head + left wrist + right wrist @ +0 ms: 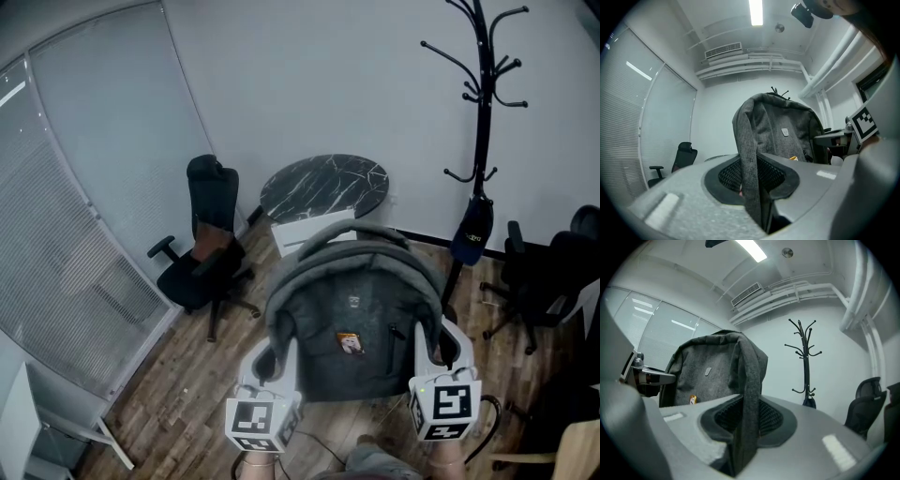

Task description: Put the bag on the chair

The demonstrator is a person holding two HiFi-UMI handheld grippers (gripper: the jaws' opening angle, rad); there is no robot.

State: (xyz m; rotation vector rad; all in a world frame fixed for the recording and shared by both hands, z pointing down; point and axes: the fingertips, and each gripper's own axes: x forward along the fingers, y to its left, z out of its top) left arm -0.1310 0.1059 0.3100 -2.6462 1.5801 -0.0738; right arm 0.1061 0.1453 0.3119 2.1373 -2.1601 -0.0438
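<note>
The bag [361,328] is a grey backpack. It hangs in the air in the lower middle of the head view, held up between the two grippers. It looks soft and floppy, made of cloth, and its top flops over a bit. I think it is not very heavy, but it can swing and sag, so it is best carried by both straps at once. The left gripper [269,367] is closed on the left strap [747,154], which runs down between its jaws. The right gripper [441,349] is closed on the right strap [749,394] in the same way. The straps are thick and a little rough, so they should not slip out easily. The chair [208,244] is a black office chair on wheels. It stands in the left middle of the head view, near the window blinds, well apart from the bag. It may roll when the bag lands on it. A round table [323,187] with a dark top stands behind the bag, and a black coat stand [483,112] is at the upper right. The floor [187,394] is brown wood.
</note>
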